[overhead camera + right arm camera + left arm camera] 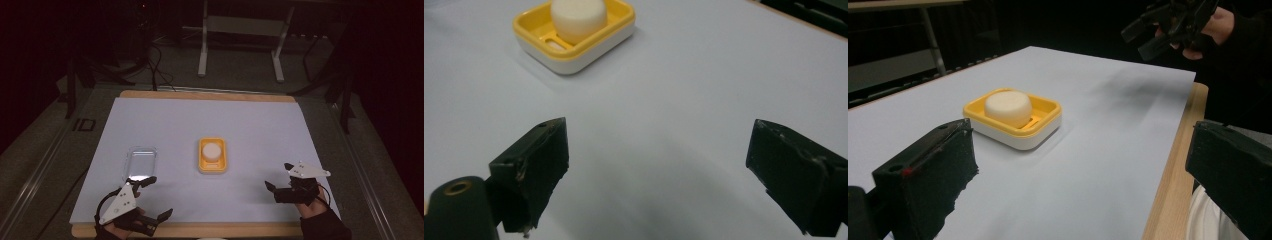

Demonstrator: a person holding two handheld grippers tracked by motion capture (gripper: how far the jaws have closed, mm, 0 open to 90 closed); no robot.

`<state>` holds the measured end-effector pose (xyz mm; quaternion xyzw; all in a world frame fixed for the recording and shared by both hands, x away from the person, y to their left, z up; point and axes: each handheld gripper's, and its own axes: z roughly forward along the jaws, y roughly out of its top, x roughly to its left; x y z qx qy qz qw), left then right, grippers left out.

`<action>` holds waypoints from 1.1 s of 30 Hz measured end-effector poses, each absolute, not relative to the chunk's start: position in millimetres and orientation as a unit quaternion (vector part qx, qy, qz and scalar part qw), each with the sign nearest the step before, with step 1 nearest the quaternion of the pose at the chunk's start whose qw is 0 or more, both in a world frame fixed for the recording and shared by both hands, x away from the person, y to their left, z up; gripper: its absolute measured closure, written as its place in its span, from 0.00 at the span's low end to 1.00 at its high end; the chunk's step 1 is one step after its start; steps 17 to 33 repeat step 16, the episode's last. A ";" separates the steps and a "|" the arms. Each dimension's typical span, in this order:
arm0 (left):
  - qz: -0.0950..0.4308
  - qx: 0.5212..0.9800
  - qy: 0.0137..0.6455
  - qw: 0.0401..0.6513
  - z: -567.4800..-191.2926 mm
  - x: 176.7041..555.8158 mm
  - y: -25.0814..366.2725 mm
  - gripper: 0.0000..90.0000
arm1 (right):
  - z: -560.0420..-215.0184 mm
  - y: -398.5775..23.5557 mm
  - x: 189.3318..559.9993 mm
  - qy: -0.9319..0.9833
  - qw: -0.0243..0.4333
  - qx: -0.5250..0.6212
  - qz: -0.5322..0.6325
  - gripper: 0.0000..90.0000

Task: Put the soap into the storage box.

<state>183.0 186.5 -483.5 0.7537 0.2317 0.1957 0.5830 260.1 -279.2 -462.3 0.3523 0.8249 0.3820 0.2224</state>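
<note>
Soap [212,149], a pale round bar, sits in a yellow dish [201,163] near the middle of the white sheet [260,130] that covers the table, and a clear plastic lid [140,162] lies flat on the sheet well to the left of the dish. We judge the work in hand to be covering the dish with that lid, since our left gripper [152,198] hovers just beside the lid's near edge while nothing is yet held. To do this well we would bring the left gripper down low at the lid's near rim, pinch only the thin edge so the lid does not slide on the smooth sheet, and lift it level before carrying it over. The right gripper [280,179] could steady the dish from the side so that it does not skid when the lid presses on. Both claws are spread wide with nothing between them: in the left gripper view the two black jaws stand far apart with the dish [1048,131] and soap [1008,107] beyond them, and in the right gripper view the jaws gape over bare sheet, with the dish [611,36] ahead and to the left. Our left hand sits low at the table's near edge, its gripper angled forward and to the right; our right hand [316,206] rests near the front right corner, its gripper turned left toward the dish.
</note>
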 end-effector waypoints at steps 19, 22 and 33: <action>0.193 0.756 0.231 0.582 -483.5 181.9 185.3 0.00 | -466.8 -280.9 258.7 0.825 0.226 0.349 0.384 0.11; 0.193 0.756 0.231 0.582 -483.5 181.9 185.3 0.00 | -466.8 -280.9 258.7 0.825 0.226 0.349 0.384 0.11; 0.193 0.756 0.231 0.582 -483.5 181.9 185.3 0.00 | -466.8 -280.9 258.7 0.825 0.226 0.349 0.384 0.11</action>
